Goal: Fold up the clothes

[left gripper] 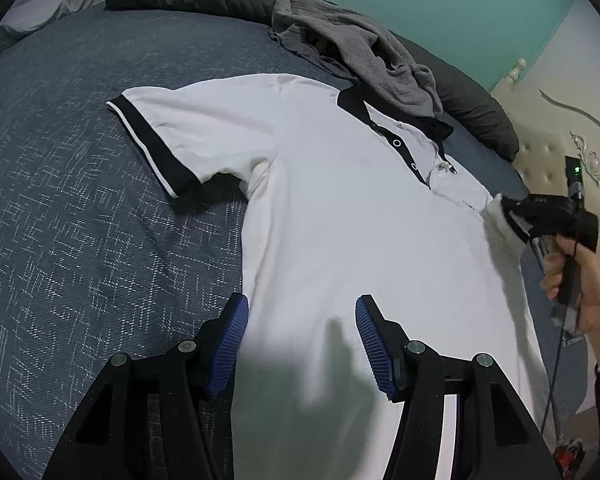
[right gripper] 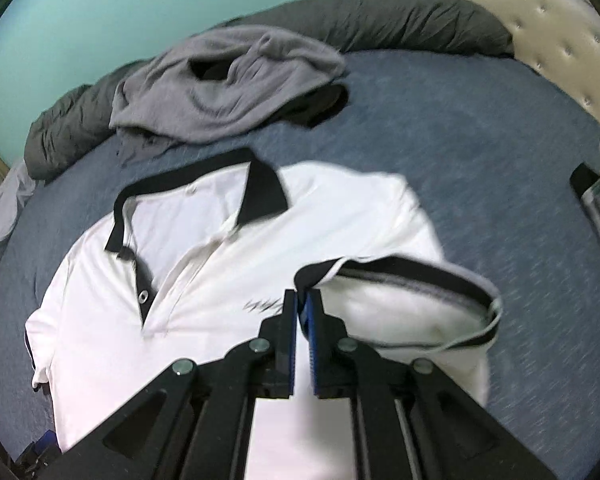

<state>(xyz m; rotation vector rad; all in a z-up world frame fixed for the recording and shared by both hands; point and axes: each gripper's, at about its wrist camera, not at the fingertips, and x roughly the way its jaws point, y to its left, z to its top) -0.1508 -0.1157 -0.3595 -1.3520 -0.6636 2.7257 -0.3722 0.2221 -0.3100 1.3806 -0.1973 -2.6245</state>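
The right gripper (right gripper: 301, 300) is pinched shut on the black-banded sleeve cuff (right gripper: 400, 276) of the white polo shirt (right gripper: 204, 264), lifted over its chest; the left gripper (left gripper: 302, 312) hangs open above the hem. The shirt lies on the blue bedspread (right gripper: 480, 120), a grey garment (right gripper: 224, 88) beyond.

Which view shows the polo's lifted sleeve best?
Right wrist: the black-cuffed sleeve fills the foreground, pinched at its cuff by the right gripper and folded over the white polo shirt. Left wrist shows only a white bunch at that gripper.
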